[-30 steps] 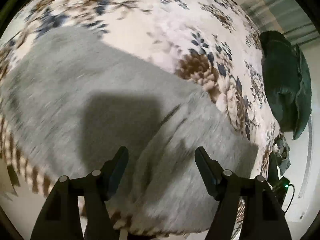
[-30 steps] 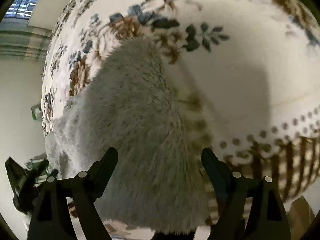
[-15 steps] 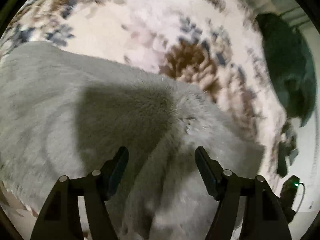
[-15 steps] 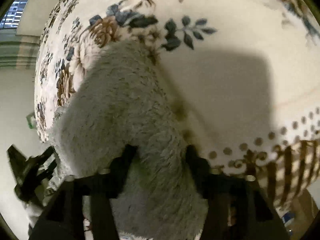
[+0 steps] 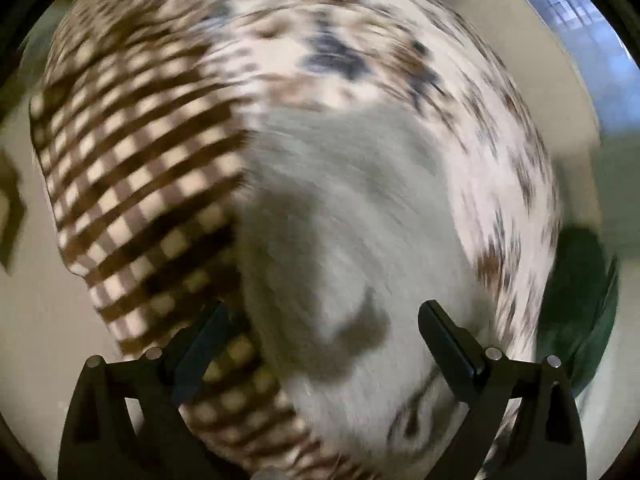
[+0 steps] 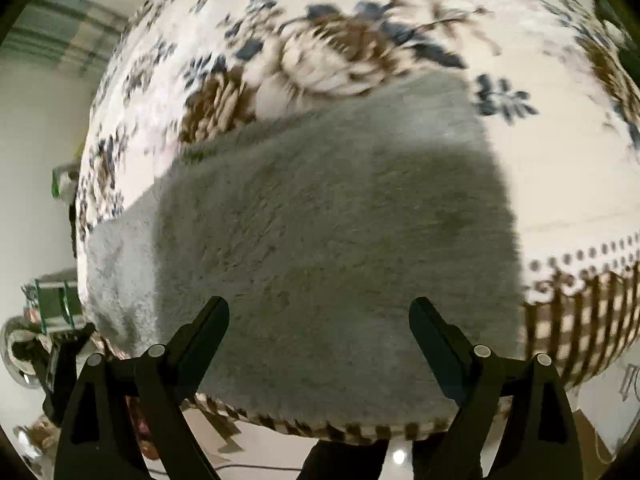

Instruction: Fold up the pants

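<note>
The grey fleecy pants (image 6: 320, 220) lie folded on a table under a floral cloth (image 6: 360, 40), near its front edge. My right gripper (image 6: 319, 328) hovers open and empty just above the pants. In the blurred left wrist view the pants (image 5: 352, 208) show as a grey patch running away from me. My left gripper (image 5: 322, 332) is open and empty above their near end.
The cloth has a brown checked border (image 5: 132, 184) that hangs over the table edge (image 6: 580, 328). A dark green object (image 5: 576, 312) sits off the table at right. Clutter stands on the floor at left (image 6: 48, 320) in the right wrist view.
My right gripper was shut on the pants half a second ago and has since opened and pulled back. The left gripper swung round fast, staying open. The pants now lie as a wider folded block.
</note>
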Available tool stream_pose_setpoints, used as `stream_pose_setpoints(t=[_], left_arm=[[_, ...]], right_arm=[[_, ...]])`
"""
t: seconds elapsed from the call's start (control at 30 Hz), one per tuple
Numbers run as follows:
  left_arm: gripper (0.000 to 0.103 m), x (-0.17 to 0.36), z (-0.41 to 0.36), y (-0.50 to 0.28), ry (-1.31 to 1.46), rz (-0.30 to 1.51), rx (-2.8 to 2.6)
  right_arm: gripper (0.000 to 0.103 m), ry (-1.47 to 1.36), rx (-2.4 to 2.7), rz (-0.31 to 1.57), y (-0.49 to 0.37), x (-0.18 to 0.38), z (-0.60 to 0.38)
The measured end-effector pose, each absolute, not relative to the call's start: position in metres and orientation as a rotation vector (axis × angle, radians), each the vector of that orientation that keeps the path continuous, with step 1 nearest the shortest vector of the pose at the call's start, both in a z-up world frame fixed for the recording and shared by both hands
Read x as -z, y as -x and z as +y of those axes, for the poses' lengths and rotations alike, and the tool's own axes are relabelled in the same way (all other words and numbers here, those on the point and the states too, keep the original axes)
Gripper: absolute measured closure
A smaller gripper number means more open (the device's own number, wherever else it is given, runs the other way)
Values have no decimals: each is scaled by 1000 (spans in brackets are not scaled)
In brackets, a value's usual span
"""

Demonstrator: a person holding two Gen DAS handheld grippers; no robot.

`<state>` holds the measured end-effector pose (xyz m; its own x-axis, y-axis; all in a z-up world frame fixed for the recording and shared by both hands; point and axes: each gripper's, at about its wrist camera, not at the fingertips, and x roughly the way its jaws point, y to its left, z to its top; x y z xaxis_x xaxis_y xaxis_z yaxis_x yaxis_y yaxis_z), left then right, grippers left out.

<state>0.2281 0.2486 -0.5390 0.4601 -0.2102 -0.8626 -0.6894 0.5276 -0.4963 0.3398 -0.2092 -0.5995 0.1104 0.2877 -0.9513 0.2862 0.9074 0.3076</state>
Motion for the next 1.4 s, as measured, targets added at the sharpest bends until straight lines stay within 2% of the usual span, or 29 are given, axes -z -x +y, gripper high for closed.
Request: stream_pose_setpoints(t=[0.17,0.27,0.3,0.33,0.37,0.43,0.7,0.83,0.97,1.1,1.2,1.3,1.4], left_arm=[[8,588,277,-248,1141,1053,-416],[11,589,282,-263,1102,1021,-419],[21,584,280,-268,1066,990,-404],[62,581,280,-272,1033,985,-403],[79,578,277,-279,991,1001,-396],[88,570,272,-283,959,977,-388],[91,463,232,-264,786,784,-292],[91,390,165,-261,680,710,-161],[91,344,79,-259,586,715,-24],[91,333,-11,-252,517,775,105],[91,346,-86,-253,436,831,201],[91,375,-154,-254,342,903,275],[91,420,-203,-260,320,1053,345]], right_arm=[[10,-483,10,1508,-357,625,-194],[10,-460,14,1526,-365,636,-186],[10,-457,14,1530,-367,638,-183],[10,-453,14,1533,-369,640,-181],[10,-441,16,1538,-370,642,-179],[10,-430,20,1540,-372,643,-175],[10,-481,-22,1500,-368,626,-184],[10,-539,-45,1447,-358,605,-207],[10,-597,-41,1401,-337,584,-249],[10,-613,7,1387,-311,574,-305],[10,-632,80,1383,-282,575,-358],[10,-665,165,1391,-255,585,-409],[10,-706,239,1391,-231,594,-449]])
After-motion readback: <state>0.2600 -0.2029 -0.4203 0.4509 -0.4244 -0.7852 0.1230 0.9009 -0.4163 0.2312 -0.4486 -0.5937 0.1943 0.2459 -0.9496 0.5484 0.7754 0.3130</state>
